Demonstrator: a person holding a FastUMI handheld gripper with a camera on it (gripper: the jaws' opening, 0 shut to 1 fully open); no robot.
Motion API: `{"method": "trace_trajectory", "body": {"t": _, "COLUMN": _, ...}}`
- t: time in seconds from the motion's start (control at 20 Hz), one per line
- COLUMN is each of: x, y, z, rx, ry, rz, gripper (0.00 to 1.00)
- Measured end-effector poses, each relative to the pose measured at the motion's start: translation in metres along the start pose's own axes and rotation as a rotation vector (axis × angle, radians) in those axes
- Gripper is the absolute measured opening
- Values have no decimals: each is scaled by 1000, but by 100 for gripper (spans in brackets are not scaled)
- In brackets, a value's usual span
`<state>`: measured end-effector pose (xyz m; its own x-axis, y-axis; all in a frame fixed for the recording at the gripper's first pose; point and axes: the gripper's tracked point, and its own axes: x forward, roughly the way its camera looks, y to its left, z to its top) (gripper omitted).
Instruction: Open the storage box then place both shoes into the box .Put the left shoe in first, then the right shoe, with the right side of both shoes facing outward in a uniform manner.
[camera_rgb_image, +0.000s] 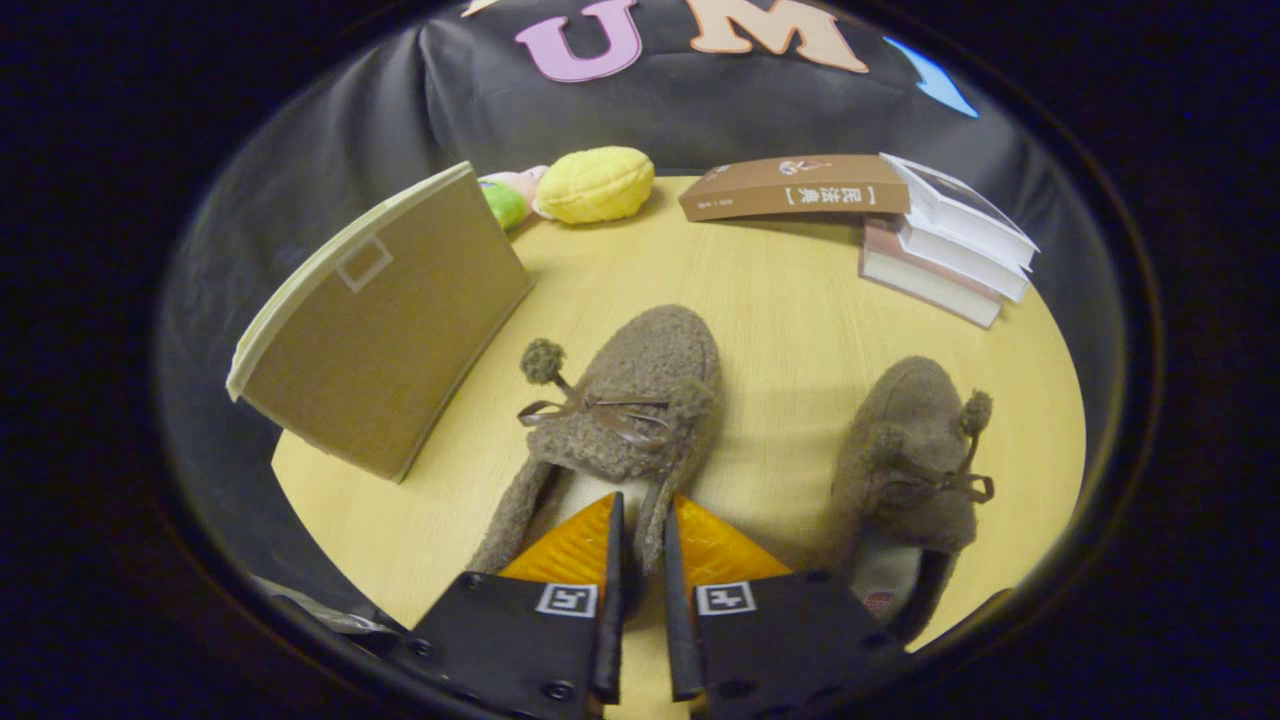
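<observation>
Gripper (640, 545) pinching collar edge of near shoe (630, 410); 2nd shoe (905, 450) to its right; storage box (385, 320) ahead-left.

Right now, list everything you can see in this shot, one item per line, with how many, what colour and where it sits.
shoes: two, fuzzy brown with pompoms and bows; one shoe just ahead of the tongs with its side wall between the fingers, the other shoe beside it on the side toward the books
storage box: one, tan with a pale rim, on the table beyond the fingers, opposite the books
plush toys: one yellow, one pink and green beside it, behind the box
books: a small pile, brown cover and white pages, far side of the table
table: one, light wood, round
tongs: one pair, fingers closed on the nearer shoe's side wall
</observation>
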<state>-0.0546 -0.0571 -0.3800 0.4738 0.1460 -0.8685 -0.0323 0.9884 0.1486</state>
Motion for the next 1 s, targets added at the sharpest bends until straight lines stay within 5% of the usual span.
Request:
{"method": "trace_trajectory", "body": {"t": 0.25, "x": -4, "y": 4, "z": 2, "rx": 129, "ry": 39, "rz": 0, "gripper": 4}}
{"method": "trace_trajectory", "body": {"t": 0.7, "x": -45, "y": 36, "z": 45, "rx": 352, "ry": -24, "rz": 39, "gripper": 3}}
{"method": "trace_trajectory", "body": {"t": 1.0, "x": -84, "y": 85, "z": 104, "rx": 393, "ry": -129, "rz": 81, "gripper": 3}}
